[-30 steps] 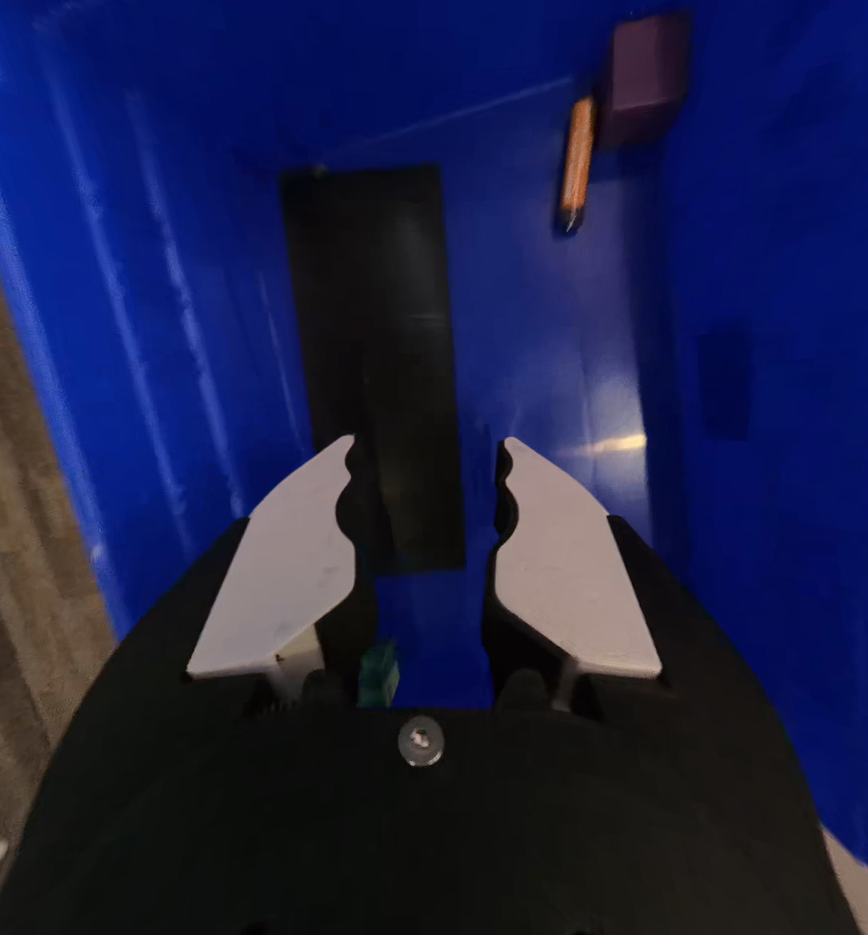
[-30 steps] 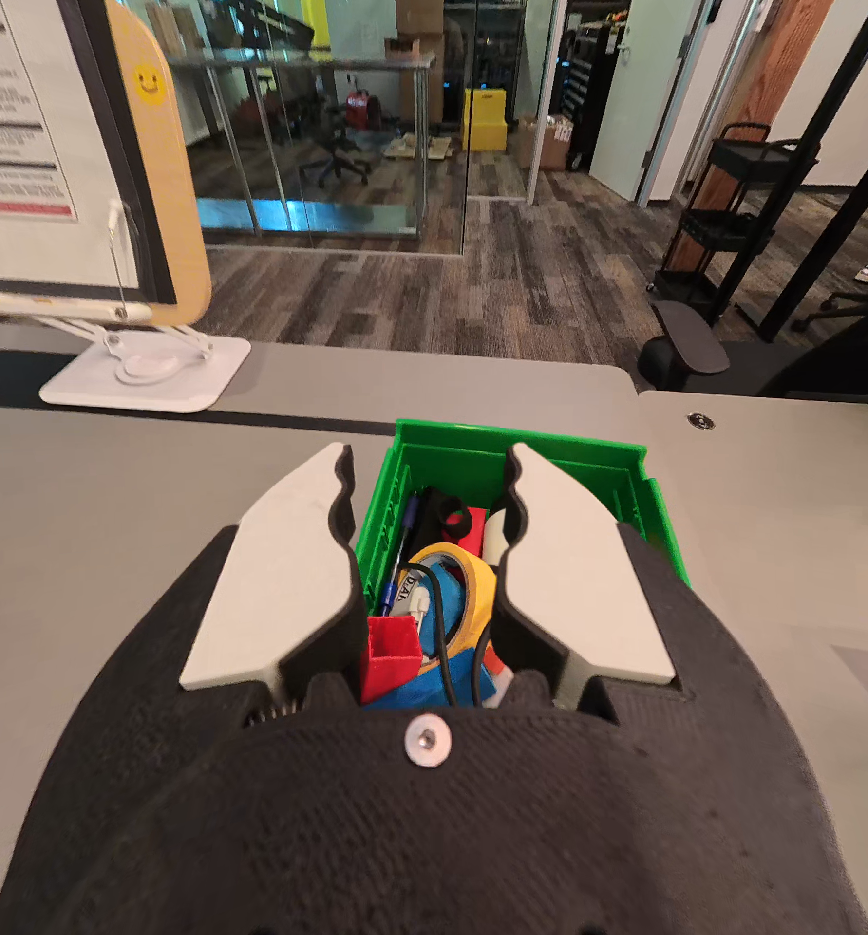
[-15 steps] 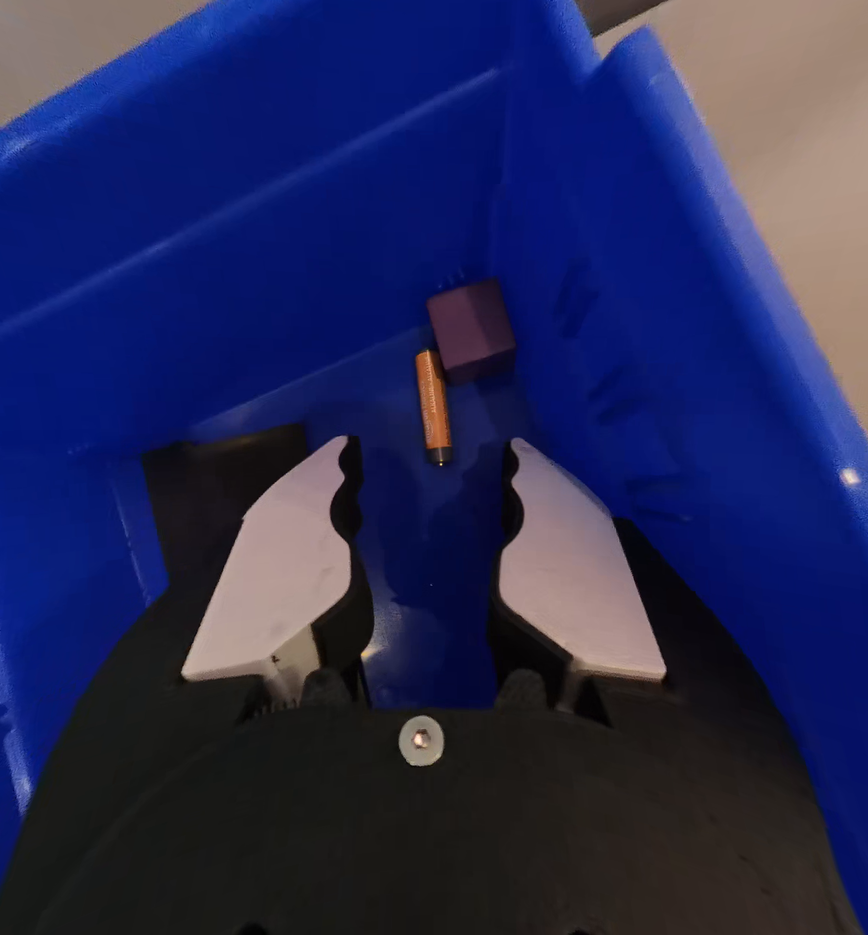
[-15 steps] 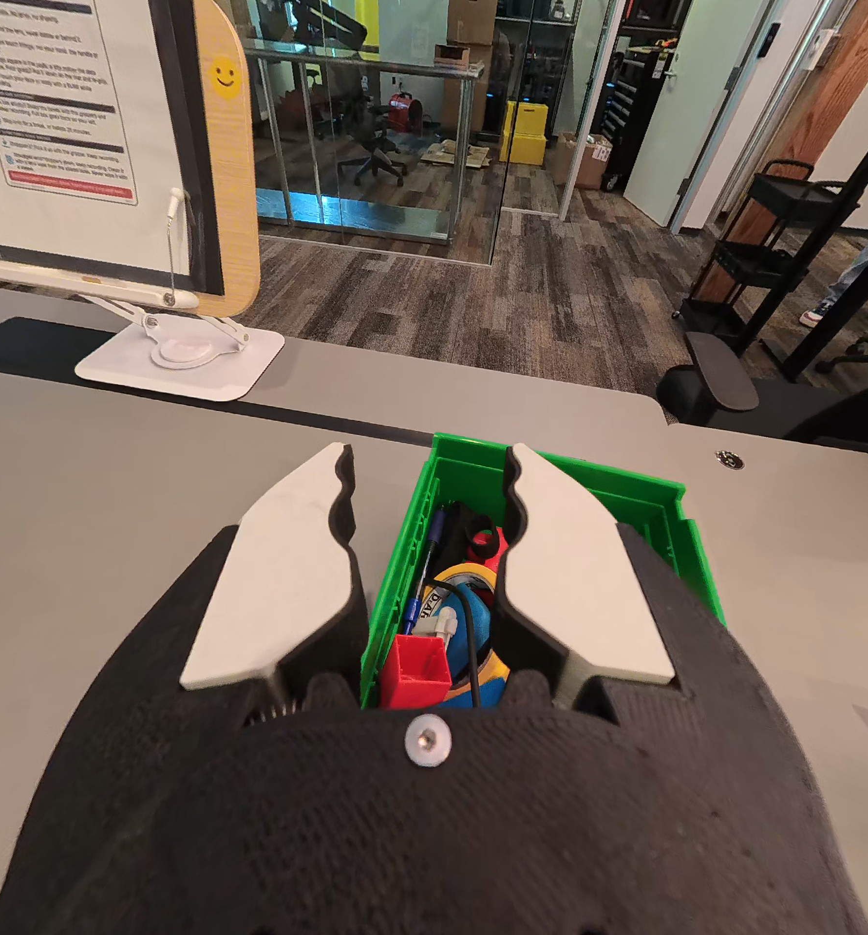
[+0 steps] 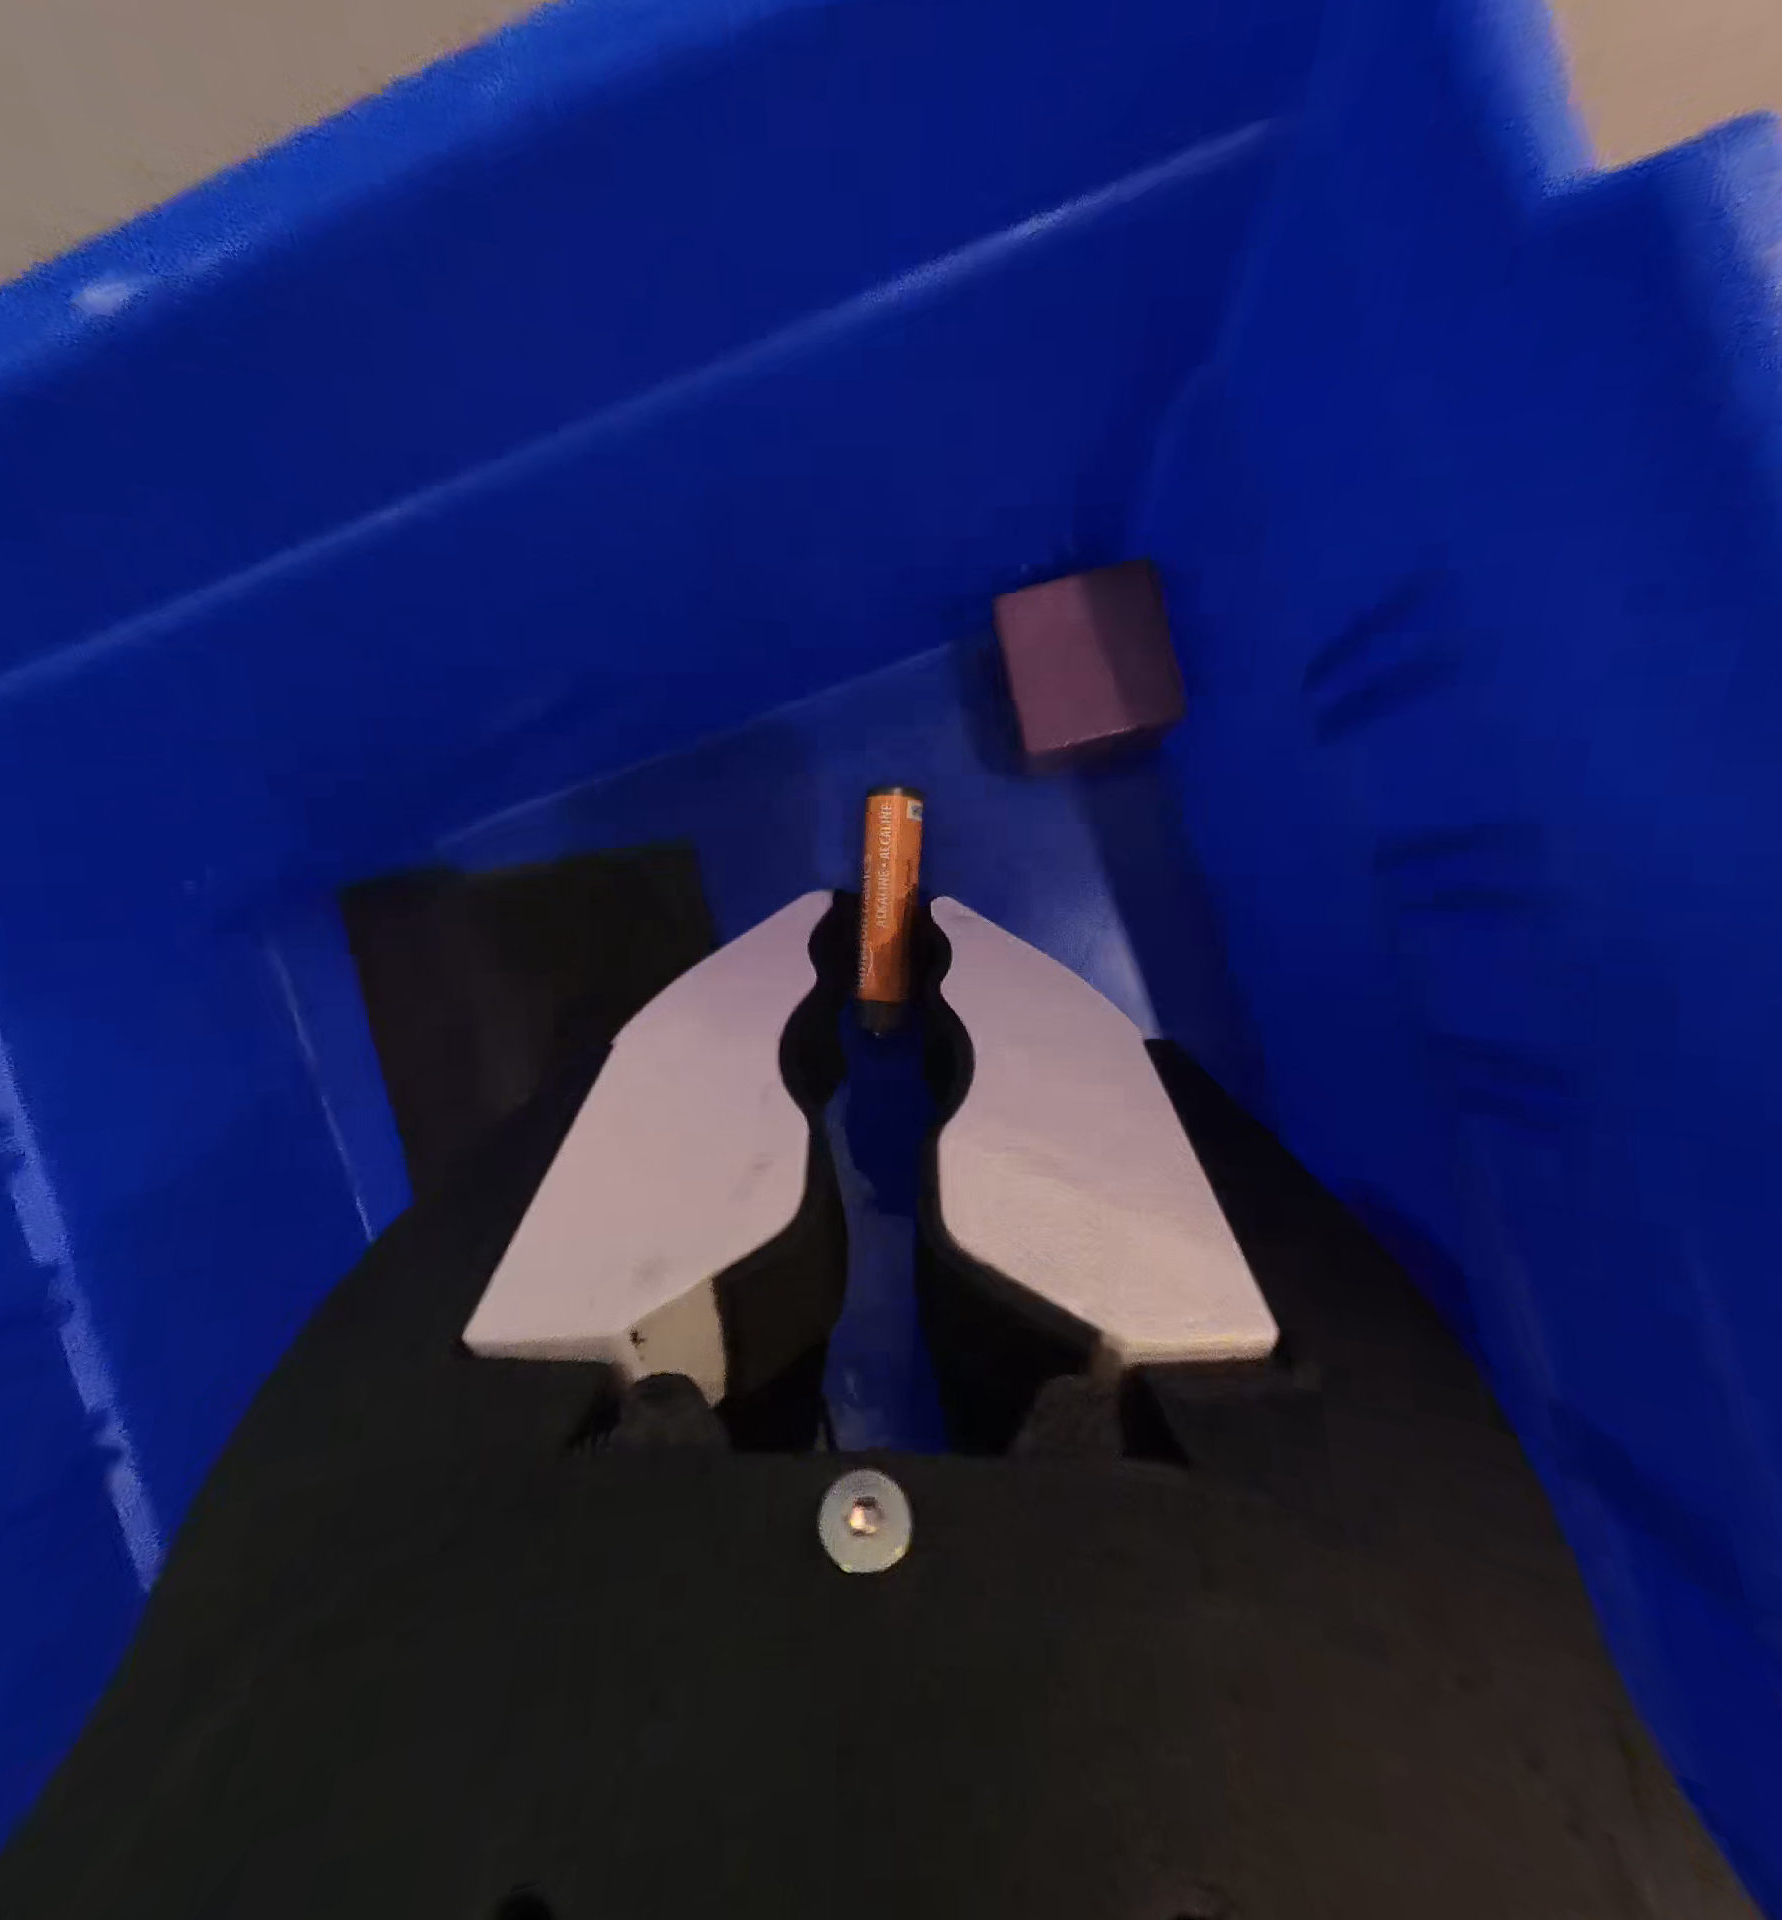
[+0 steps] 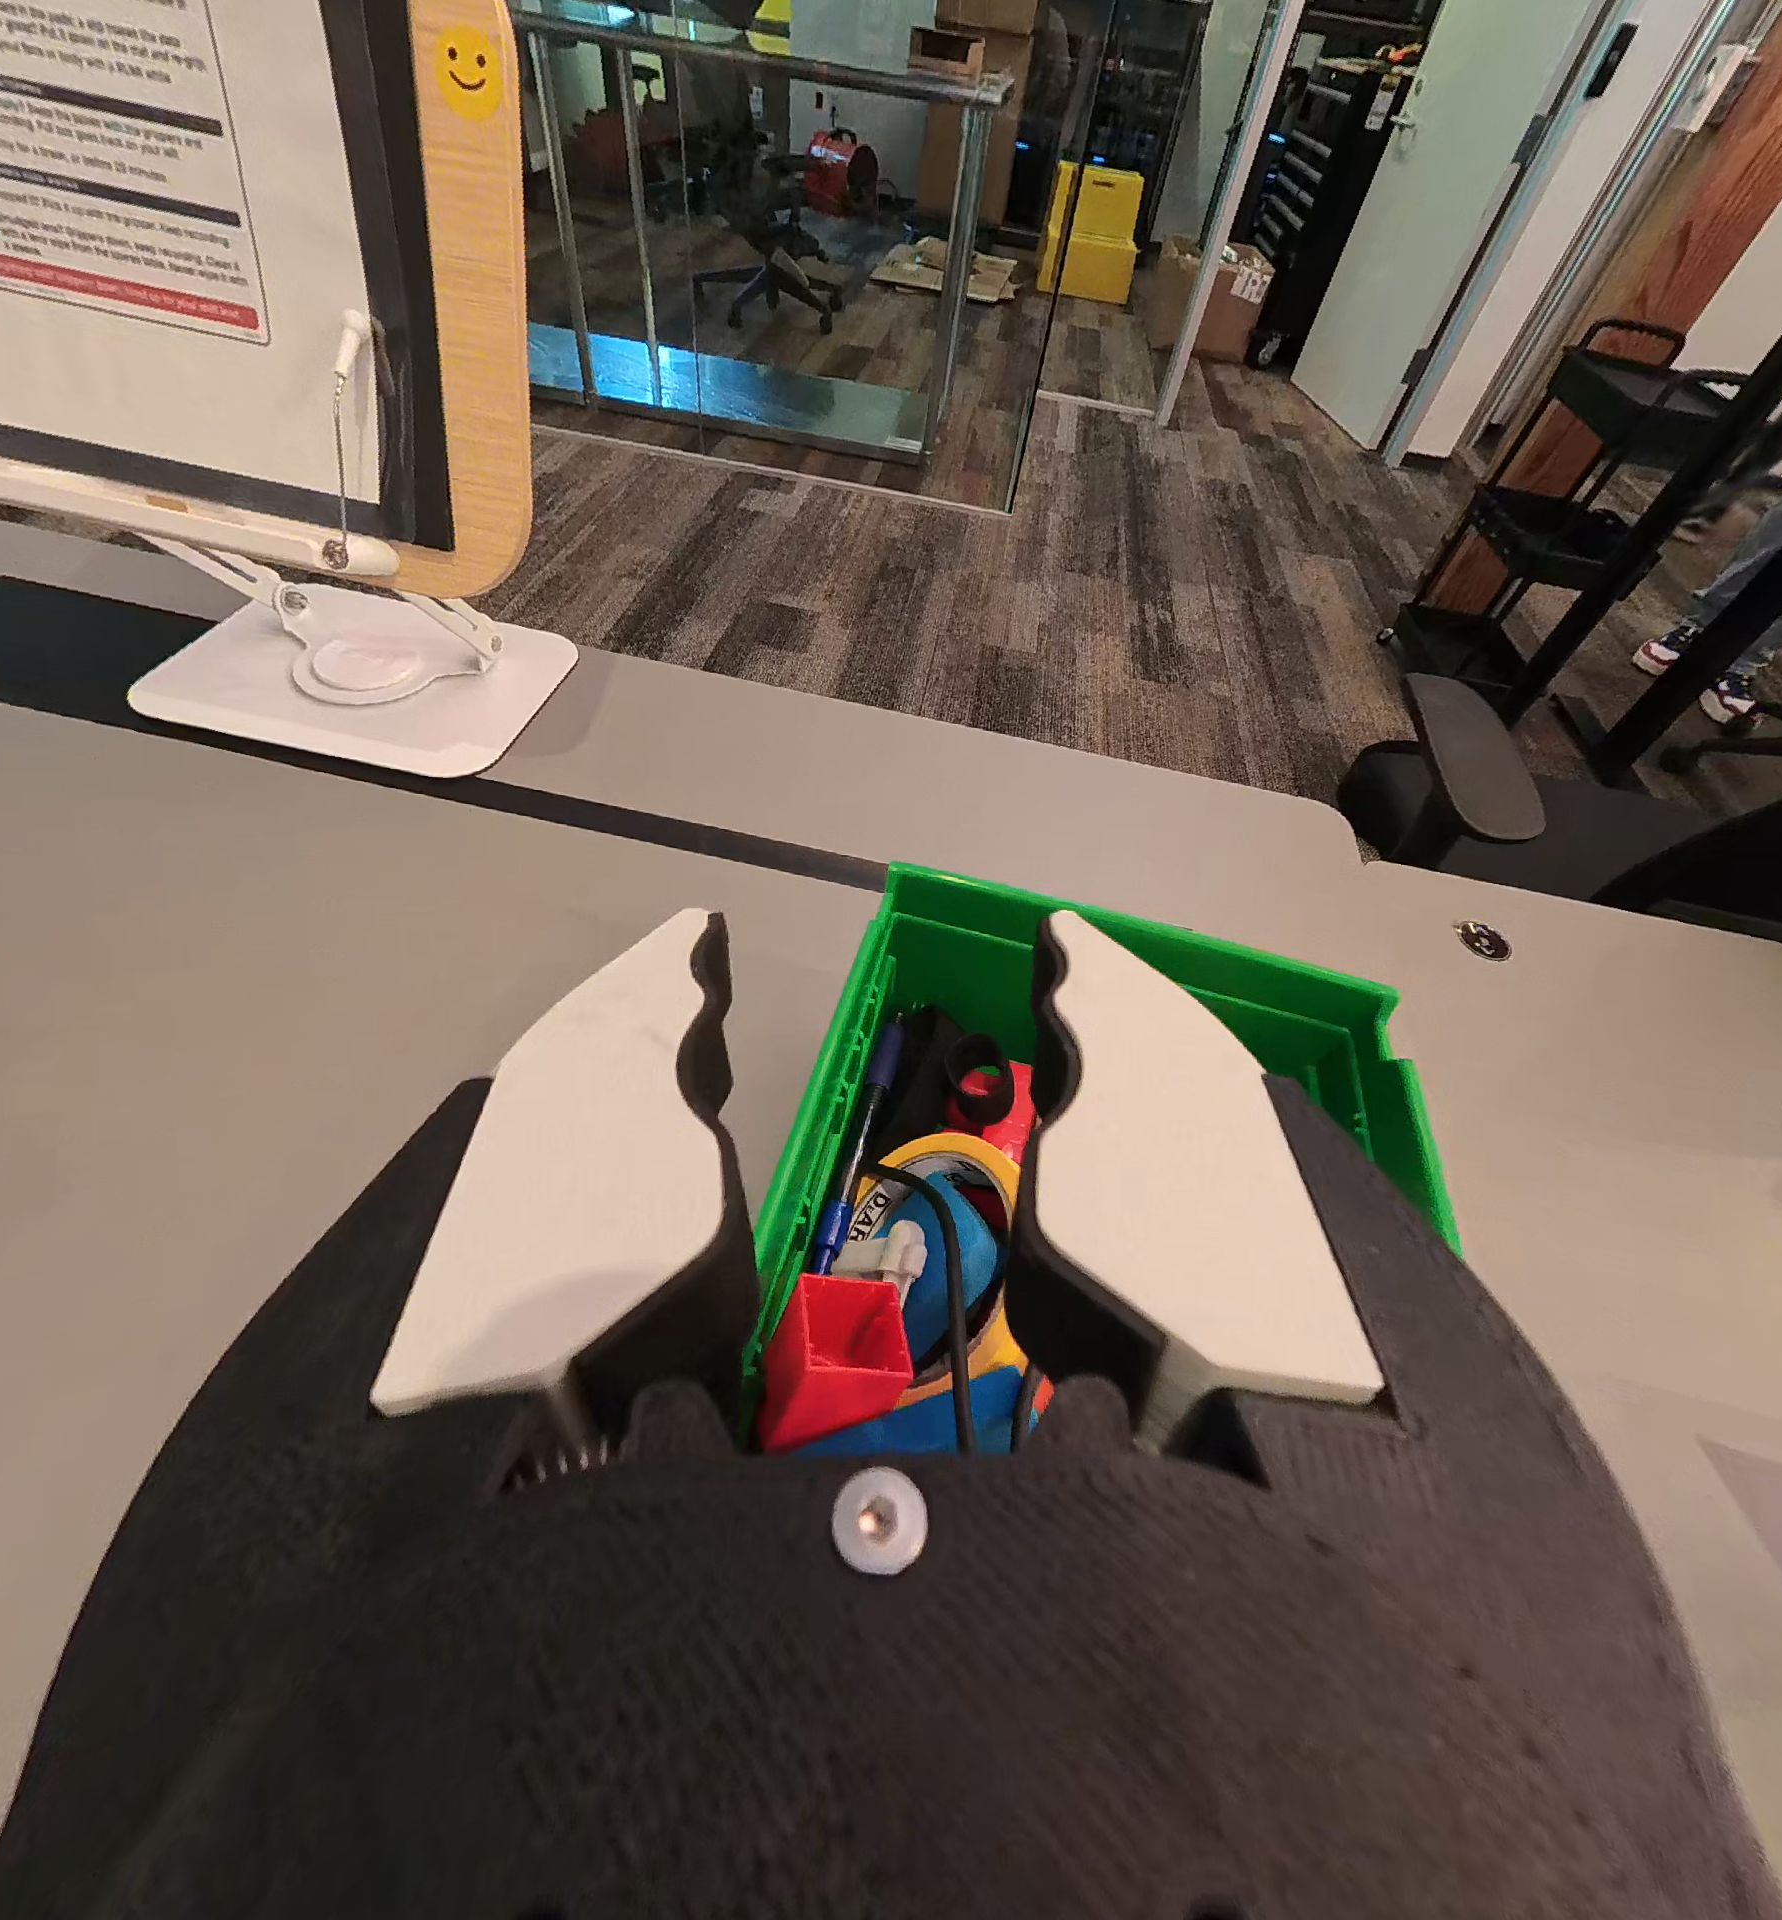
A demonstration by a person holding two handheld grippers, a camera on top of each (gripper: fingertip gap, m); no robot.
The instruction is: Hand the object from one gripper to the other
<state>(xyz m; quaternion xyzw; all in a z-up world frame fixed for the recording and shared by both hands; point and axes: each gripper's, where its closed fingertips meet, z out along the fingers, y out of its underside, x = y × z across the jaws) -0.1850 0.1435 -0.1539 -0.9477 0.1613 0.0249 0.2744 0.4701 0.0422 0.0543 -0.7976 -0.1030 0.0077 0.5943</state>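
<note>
In the left wrist view my left gripper [image 5: 883,914] is deep inside a blue bin [image 5: 658,436]. Its pads are closed on a small orange battery [image 5: 889,902], which sticks out past the fingertips toward the bin's back wall. A purple cube [image 5: 1086,665] lies in the bin's far right corner. A black flat object [image 5: 523,977] lies on the bin floor to the left. In the right wrist view my right gripper [image 6: 882,940] is open and empty, above the near end of a green bin [image 6: 1230,977].
The green bin holds a red block [image 6: 840,1351], tape rolls [image 6: 944,1226], a pen [image 6: 871,1122] and a black cable. A screen on a white stand [image 6: 347,675] is at the back left of the grey table [image 6: 243,987]. Spacing between my two grippers at the tips: around 70 cm. The purple cube [image 5: 1086,665] lies around 5 cm away from my left fingertips.
My left gripper moved forward to the battery and its pads closed on it. My right gripper stayed open and drifted slightly relative to the green bin.
</note>
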